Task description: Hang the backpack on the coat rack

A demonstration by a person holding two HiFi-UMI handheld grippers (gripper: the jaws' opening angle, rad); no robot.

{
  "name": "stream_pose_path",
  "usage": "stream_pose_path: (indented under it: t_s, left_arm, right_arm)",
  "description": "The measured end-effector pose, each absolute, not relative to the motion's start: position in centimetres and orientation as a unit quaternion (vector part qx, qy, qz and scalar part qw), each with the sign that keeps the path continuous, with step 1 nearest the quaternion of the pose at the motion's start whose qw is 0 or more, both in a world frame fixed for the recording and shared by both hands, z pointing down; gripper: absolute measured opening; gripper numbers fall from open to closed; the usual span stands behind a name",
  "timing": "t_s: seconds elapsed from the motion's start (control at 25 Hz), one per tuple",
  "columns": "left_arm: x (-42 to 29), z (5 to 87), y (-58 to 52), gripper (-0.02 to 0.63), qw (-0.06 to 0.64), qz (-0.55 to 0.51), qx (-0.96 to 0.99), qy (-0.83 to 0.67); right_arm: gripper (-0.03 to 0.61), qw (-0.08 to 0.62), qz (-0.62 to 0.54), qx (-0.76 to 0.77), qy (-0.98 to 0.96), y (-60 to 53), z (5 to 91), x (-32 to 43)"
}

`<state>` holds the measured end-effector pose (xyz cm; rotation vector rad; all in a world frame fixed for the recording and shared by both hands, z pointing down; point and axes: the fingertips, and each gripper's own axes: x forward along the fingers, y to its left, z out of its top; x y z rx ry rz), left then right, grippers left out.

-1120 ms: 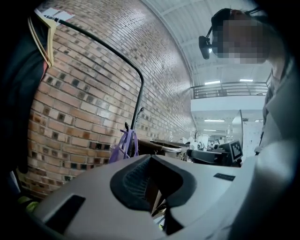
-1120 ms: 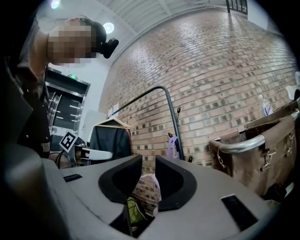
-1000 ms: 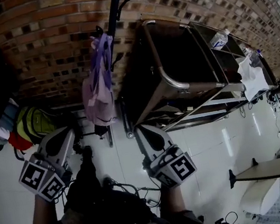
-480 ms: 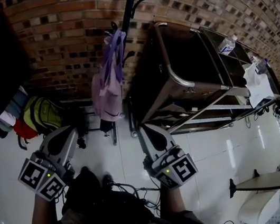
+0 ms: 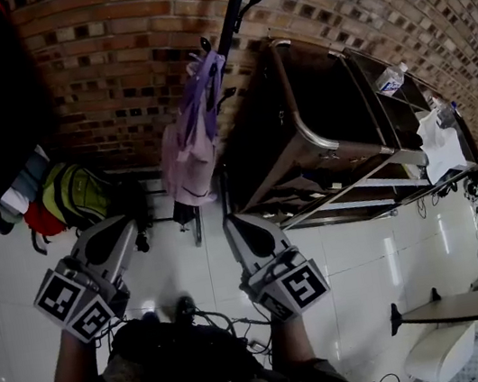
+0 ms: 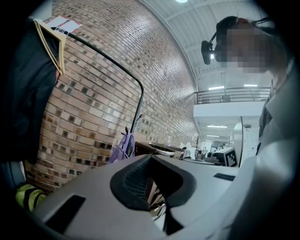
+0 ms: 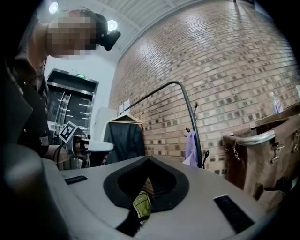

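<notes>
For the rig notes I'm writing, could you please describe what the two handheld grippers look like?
The left gripper and the right gripper look alike. Each has pale grey, wedge-shaped jaws with a dark, ribbed, teardrop-shaped pad recess. At the rear, the left cube and the right cube are white with black square markers. Black cables lie below them, near the person's dark clothing.

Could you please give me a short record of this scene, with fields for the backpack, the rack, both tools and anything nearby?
backpack: purple backpack, hanging from a hook on the rack
rack: coat rack, dark pole by the brick wall
left tool: left tool, shut, empty, apart from the backpack
right tool: right tool, shut, empty, apart from the backpack
nearby: green bag left of the rack; brown cart on its right
task state: backpack appears hung
</notes>
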<state>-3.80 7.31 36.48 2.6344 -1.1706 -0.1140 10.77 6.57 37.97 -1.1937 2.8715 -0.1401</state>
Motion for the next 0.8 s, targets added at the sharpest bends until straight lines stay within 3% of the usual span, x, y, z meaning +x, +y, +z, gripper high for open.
stream_pose_path:
  t_s: [0.44, 0.8]
  left_arm:
    - [-9.0, 35.9, 7.7, 0.038, 0.129, -0.039, 0.899, -0.417]
    - [-11.3, 35.2, 7.6, 0.037, 0.122, -0.043, 0.901, -0.414]
  right_arm:
    - [0.005, -0.022, -0.033, -0.397, 0.917, 6.8, 37.9, 5.7]
    - [0.003, -0.01, -0.02, -0.426, 0.904, 6.3, 36.8, 4.3]
